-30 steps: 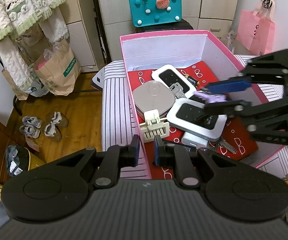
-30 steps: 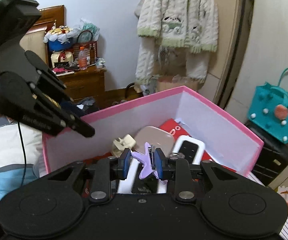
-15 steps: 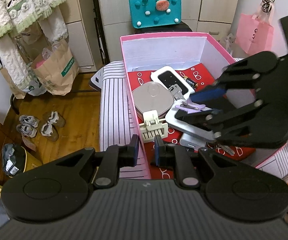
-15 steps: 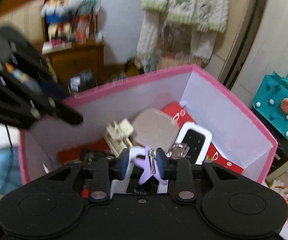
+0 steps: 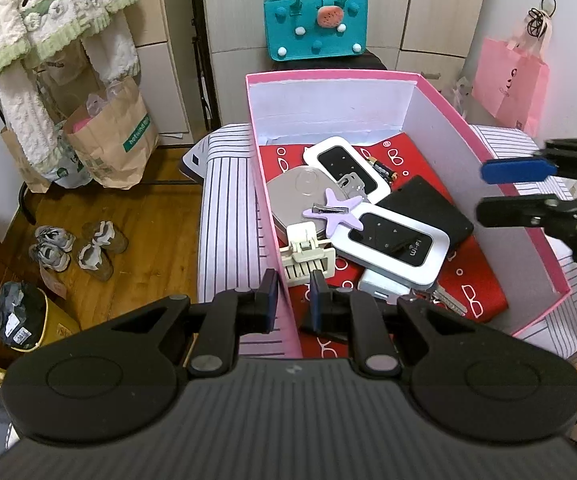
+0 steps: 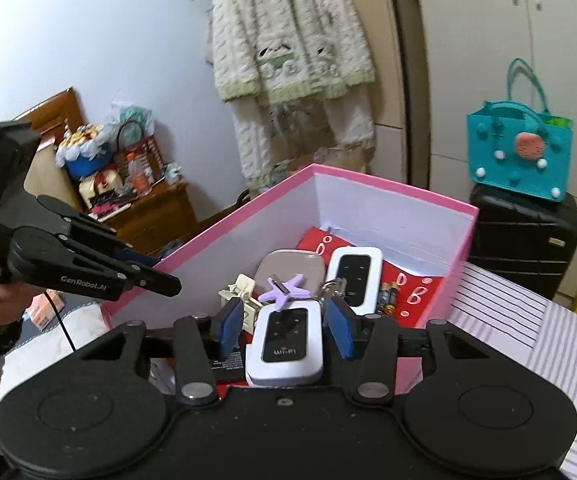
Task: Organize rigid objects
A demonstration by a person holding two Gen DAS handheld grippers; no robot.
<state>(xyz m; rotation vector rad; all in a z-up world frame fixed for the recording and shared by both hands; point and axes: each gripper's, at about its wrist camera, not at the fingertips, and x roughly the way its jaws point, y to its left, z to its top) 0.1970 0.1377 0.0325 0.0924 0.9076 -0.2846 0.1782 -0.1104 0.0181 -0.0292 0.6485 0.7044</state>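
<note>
A pink box (image 5: 328,76) with a red lining holds two white WiFi devices (image 5: 396,240) (image 5: 344,168), a grey round case (image 5: 300,192), a cream clip (image 5: 308,258), a black flat case (image 5: 424,216), batteries and keys. A purple star hair clip (image 5: 338,212) (image 6: 284,290) lies loose across the grey case and the near WiFi device (image 6: 286,344). My right gripper (image 5: 488,192) (image 6: 284,328) hangs over the box's right wall, its jaws opening, nothing pressed between them. My left gripper (image 5: 292,300) (image 6: 156,276) is shut on the box's left wall.
The box rests on a striped cushion (image 5: 228,220). Behind it stand a teal felt bag (image 5: 316,24) on a black suitcase (image 6: 524,236) and a pink paper bag (image 5: 508,80). Brown paper bags (image 5: 108,140) and shoes (image 5: 76,248) sit on the wooden floor at left.
The right gripper let go of the purple star clip, which now lies on the devices in the box. It drew back to the right edge with wider jaws. The left gripper kept still.
</note>
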